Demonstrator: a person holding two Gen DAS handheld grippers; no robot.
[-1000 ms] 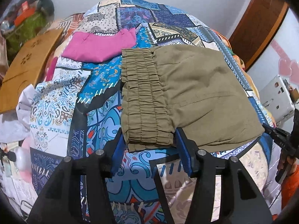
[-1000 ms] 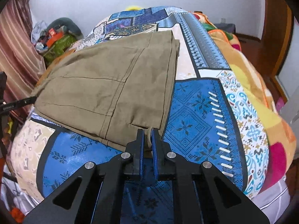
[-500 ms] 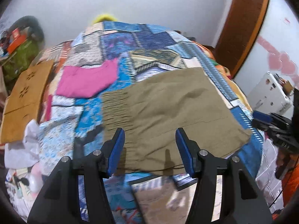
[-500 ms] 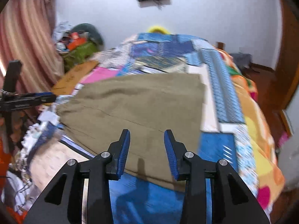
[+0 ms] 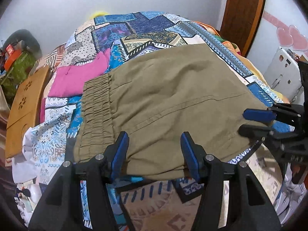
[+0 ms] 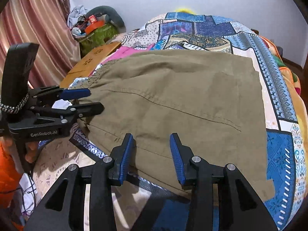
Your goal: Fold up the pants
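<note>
Olive-green pants (image 5: 173,100) lie folded flat on the patterned bedspread (image 5: 146,25), with the elastic waistband (image 5: 96,104) at the left. They also show in the right wrist view (image 6: 182,100). My left gripper (image 5: 154,150) is open and empty, hovering above the near edge of the pants beside the waistband; it also shows in the right wrist view (image 6: 84,102). My right gripper (image 6: 152,154) is open and empty above the near edge further right; it also shows in the left wrist view (image 5: 250,121).
A pink garment (image 5: 77,77) lies on the bed beyond the waistband. A wooden board (image 5: 25,104) leans at the bed's left side. A pile of clutter (image 6: 94,27) sits by the curtain (image 6: 34,28). A white appliance (image 5: 284,73) stands at the right.
One second ago my right gripper was shut on the pants' edge and my left straddled the waistband corner. Both have let go and lifted up and back from the pants.
</note>
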